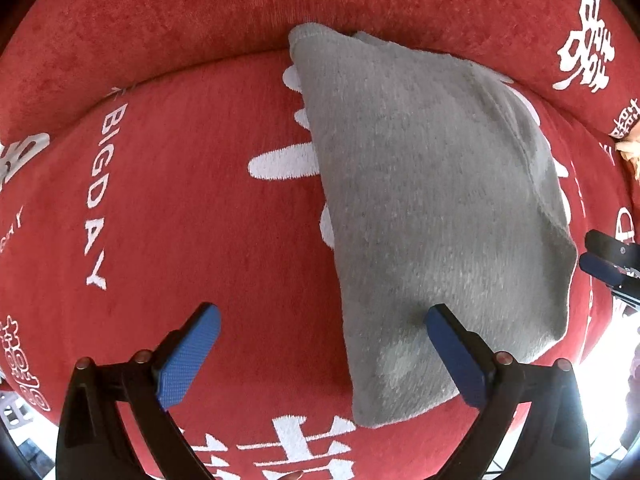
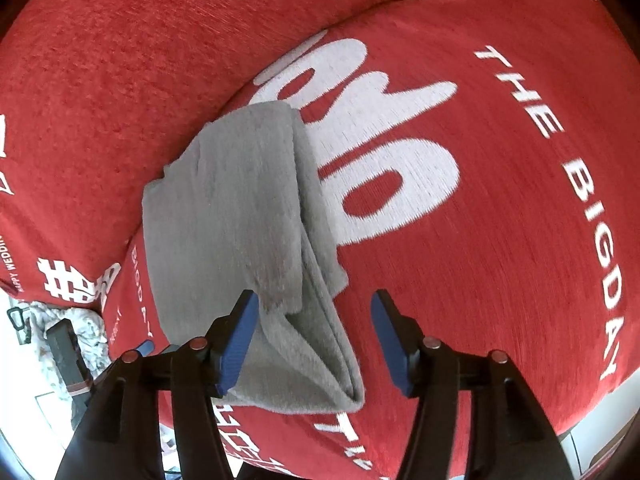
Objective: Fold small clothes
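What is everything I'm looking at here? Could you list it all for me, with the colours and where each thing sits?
Folded cloth: one, grey, lying in layers on the red cushion, under both grippers.
Seat cushion: one, red with white lettering and characters, under the cloth.
Back cushion: one, red with the same white print, rising behind the seat.
Floor clutter: patterned pale stuff and a dark object past the cushion's edge in the right wrist view; too unclear to name.
Left gripper: one, black with blue pads, jaws wide open, one pad over the cloth's near edge.
Right gripper: one, black with blue pads, jaws open astride the cloth's corner, not squeezing it.
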Available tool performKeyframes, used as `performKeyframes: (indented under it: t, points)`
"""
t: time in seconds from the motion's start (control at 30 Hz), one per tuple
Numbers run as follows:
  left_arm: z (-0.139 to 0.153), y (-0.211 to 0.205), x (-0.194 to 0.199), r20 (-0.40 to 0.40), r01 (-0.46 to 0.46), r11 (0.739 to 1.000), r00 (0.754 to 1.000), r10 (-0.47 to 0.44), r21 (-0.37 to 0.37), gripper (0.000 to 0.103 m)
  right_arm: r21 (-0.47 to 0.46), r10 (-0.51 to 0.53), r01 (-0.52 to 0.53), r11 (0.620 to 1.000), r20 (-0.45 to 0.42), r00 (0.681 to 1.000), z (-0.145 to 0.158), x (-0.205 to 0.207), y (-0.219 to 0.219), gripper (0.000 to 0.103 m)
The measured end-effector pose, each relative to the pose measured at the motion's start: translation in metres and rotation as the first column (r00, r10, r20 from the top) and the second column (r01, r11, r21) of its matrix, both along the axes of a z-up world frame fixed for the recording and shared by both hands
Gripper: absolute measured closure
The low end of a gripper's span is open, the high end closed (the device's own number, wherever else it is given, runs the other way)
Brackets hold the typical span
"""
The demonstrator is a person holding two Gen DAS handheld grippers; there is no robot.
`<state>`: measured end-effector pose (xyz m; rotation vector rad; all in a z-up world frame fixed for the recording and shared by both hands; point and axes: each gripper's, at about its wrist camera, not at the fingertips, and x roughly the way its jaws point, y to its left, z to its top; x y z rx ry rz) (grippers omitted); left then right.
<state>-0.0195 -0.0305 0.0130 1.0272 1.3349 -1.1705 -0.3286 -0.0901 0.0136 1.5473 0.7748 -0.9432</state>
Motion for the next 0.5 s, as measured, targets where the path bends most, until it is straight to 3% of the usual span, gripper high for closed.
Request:
performKeyframes:
  t: [0.17, 0.5]
  points:
    - [-0.004, -0.006, 0.003, -0.008, -0.024, 1.0, 1.0, 0.024, 0.01, 0.0, 0.008, 0.014, -0.014, 1.0, 0.014, 1.0, -0.009, 0.0, -0.012, 0.04]
    - [-0.009, -0.027, 0.026, -0.119, -0.084, 0.996, 0.989, 0.084, 0.004, 0.0, -0.009, 0.044, -0.043, 0.999, 0.048, 0.998, -0.021, -0.007, -0.033, 0.04]
